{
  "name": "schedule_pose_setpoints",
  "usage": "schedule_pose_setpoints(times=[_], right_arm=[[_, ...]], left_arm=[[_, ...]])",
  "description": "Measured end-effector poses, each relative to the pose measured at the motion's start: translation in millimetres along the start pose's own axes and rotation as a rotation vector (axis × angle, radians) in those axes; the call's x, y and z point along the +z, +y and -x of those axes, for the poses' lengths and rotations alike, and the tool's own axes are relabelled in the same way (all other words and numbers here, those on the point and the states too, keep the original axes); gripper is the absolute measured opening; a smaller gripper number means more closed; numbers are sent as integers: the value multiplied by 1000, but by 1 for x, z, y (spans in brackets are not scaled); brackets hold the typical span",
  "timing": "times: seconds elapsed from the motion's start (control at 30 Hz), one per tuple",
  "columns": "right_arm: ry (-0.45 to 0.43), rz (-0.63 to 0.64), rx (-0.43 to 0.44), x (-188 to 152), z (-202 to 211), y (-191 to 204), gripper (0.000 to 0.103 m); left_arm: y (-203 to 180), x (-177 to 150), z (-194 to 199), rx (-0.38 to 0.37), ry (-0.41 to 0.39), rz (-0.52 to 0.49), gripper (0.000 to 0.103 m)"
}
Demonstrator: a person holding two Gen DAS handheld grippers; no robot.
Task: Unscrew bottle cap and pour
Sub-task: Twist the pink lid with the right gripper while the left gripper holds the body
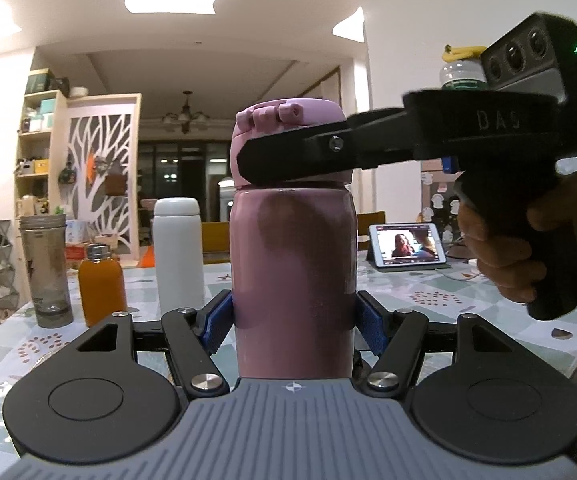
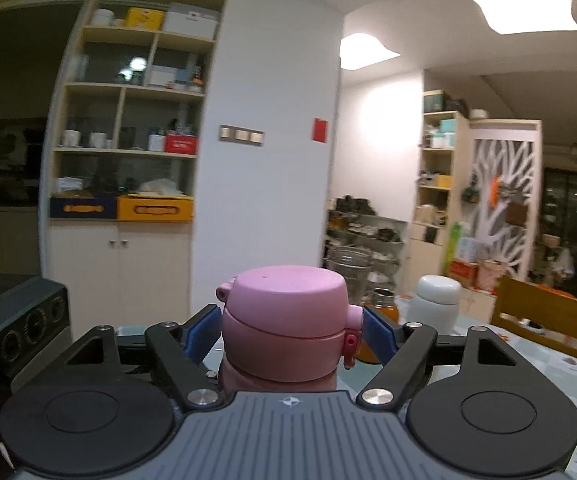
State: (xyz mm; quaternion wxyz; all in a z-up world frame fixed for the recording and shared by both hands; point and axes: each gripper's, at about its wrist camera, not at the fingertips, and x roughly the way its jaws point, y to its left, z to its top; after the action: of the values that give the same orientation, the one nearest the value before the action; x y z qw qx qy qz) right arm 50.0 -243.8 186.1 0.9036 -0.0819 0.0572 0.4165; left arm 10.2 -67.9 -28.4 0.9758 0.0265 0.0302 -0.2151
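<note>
At frame centre the pink bottle (image 1: pixel 293 276) stands upright on the tabletop (image 1: pixel 428 300), its body clenched between the blue pads of the left tongs (image 1: pixel 293 322). The right tongs (image 2: pixel 290 334) grasp its pink cap (image 2: pixel 288 320) from the right. An orange bottle (image 1: pixel 101 286) and white flask (image 1: pixel 178 256) stand at left.

Left gripper (image 1: pixel 294 322) clamping pink bottle (image 1: pixel 292 264) upright, blue pads touching both sides. Right gripper (image 1: pixel 288 156) gripping pink cap (image 1: pixel 288 120). Orange bottle (image 1: pixel 101 286), white flask (image 1: pixel 178 256) standing on surface (image 1: pixel 428 300) behind.
</note>
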Motion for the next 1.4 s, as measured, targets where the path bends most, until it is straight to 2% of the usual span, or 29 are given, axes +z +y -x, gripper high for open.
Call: schedule_pose_setpoints(times=[0.2,0.37,0.5,0.63,0.87,1.4], right_arm=[[3,21,-106,-2,-5,27,86],[-1,-21,-197,-5,-9,41,86],[-41,-80,-259,-9,-6,49,86],[-40,-103,-275,-12,-10,50,84],[-37,-121,-326,-18,-14,57,74],[-26,-125,-329,-24,-18,54,71]], left_arm=[[-3,2,0,32,6,10,67],[-5,4,1,60,12,9,67],[-9,3,4,78,13,9,67],[-11,4,4,95,13,10,67],[-14,5,5,121,10,8,67],[-12,5,6,118,11,-7,67]])
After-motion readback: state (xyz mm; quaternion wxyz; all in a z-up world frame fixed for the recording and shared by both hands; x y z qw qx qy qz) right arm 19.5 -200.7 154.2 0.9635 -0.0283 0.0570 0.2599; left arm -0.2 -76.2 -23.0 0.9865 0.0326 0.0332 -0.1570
